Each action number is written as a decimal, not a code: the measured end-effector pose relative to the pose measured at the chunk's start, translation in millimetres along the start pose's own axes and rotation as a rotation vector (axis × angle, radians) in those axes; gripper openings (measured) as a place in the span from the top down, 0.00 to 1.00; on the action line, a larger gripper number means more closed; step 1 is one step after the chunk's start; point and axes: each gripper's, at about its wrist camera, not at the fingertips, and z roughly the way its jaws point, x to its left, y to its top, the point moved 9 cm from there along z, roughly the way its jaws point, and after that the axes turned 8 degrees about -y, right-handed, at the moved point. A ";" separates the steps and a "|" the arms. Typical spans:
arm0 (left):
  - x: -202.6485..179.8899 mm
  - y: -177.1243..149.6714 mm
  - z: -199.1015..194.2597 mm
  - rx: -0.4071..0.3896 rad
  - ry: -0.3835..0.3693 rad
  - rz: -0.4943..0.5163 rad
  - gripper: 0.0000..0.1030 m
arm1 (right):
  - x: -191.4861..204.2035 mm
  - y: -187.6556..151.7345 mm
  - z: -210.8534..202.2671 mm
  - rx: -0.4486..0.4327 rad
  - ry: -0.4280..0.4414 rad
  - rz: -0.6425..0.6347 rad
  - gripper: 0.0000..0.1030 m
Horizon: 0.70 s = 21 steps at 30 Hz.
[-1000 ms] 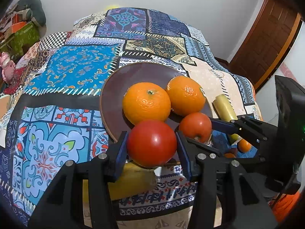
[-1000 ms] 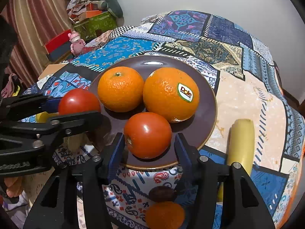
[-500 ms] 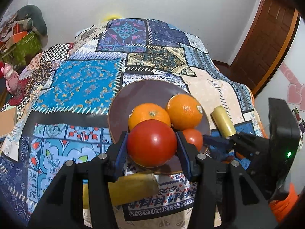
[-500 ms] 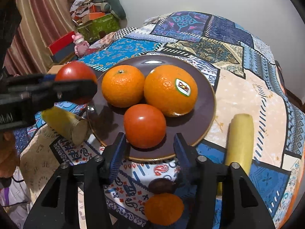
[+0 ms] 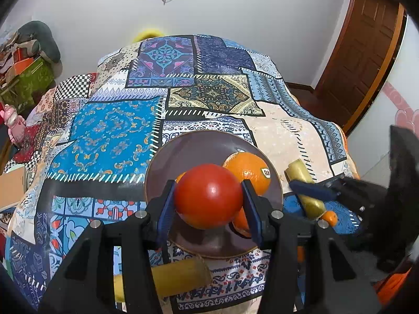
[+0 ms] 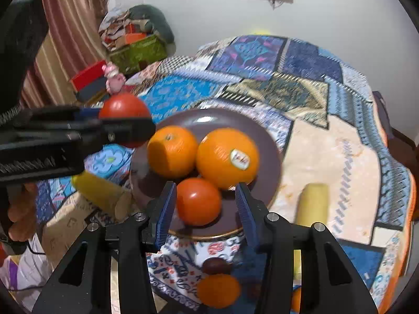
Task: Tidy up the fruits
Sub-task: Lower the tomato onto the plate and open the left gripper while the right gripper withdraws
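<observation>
The left gripper (image 5: 208,201) is clamped on a red tomato (image 5: 208,195), both blue pads pressed to its sides, and carries it in the air above the near-left part of the brown plate (image 5: 167,162). Seen from the right wrist, that tomato (image 6: 123,110) hangs just outside and above the plate's left rim, so the drop point lies ahead and slightly right of the left tool. In my judgement the open patch of plate at the far left is the only free landing spot.

The right gripper (image 6: 204,209) stands wide open, holding nothing; its jaws straddle a second tomato (image 6: 198,201) resting on the plate's near edge, without clear contact. The right tool is the nearer one to that fruit.

On the plate: a small orange (image 6: 171,151) at left and a stickered orange (image 6: 227,157) at right, touching or nearly so, with the second tomato just in front of them. These crowd the centre and could be knocked by a low approach.

Off the plate: one banana (image 6: 100,192) lying by the left rim, long axis pointing roughly at the plate; another banana (image 6: 313,204) to the right, lying front to back. A small tangerine (image 6: 218,290) and a dark fruit (image 6: 216,265) sit on the patchwork cloth (image 6: 327,157) below the right tool. The right-wrist picture is blurred.
</observation>
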 end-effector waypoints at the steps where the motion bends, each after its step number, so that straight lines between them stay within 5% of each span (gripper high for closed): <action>1: -0.1 1.4 1.9 0.003 -0.001 0.001 0.52 | -5.1 4.2 -1.8 -0.014 -0.020 0.001 0.57; 21: 5.7 31.1 61.7 0.061 -0.015 0.026 0.52 | -39.1 36.8 19.9 -0.058 -0.063 0.051 0.57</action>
